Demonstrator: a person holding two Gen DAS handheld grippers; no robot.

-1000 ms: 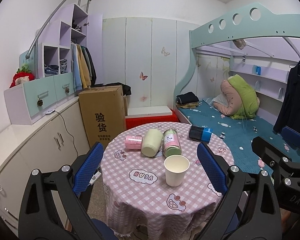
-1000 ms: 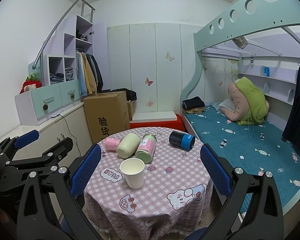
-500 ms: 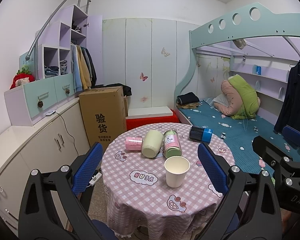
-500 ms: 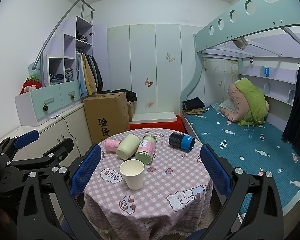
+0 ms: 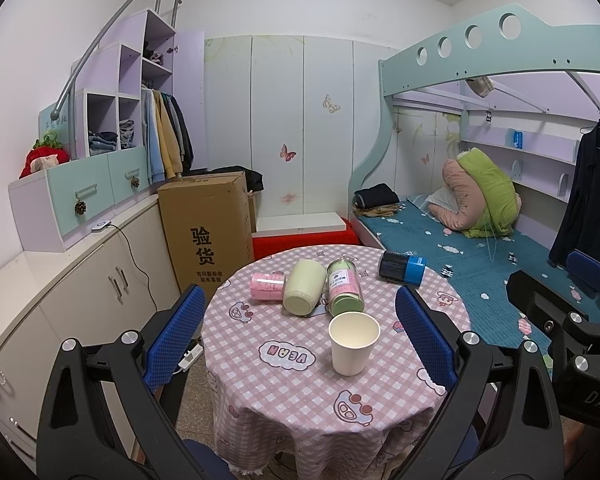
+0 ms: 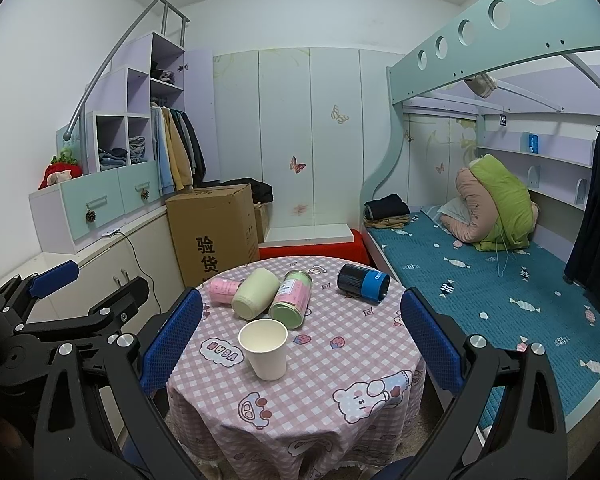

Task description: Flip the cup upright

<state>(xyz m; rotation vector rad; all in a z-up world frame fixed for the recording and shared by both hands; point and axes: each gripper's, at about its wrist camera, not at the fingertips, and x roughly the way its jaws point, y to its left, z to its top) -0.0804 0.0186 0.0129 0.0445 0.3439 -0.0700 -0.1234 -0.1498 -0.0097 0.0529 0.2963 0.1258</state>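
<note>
A white paper cup (image 5: 353, 343) (image 6: 265, 347) stands upright, mouth up, on a round table with a pink checked cloth (image 5: 300, 384) (image 6: 340, 360). Behind it several cups lie on their sides: a pink one (image 5: 266, 286) (image 6: 223, 290), a pale green one (image 5: 304, 292) (image 6: 255, 294), a pink-and-green one (image 5: 343, 287) (image 6: 292, 299) and a dark blue one (image 5: 402, 267) (image 6: 363, 282). My left gripper (image 5: 296, 336) is open and empty, short of the table. My right gripper (image 6: 300, 340) is open and empty, also short of it.
A cardboard box (image 5: 208, 232) stands behind the table on the left beside low cabinets (image 5: 80, 288). A bunk bed with a teal mattress (image 5: 480, 256) runs along the right. The other gripper shows at each view's edge (image 5: 572, 320) (image 6: 60, 312).
Both views have crept slightly toward the table. Cups have not moved, and both grippers stay open.
</note>
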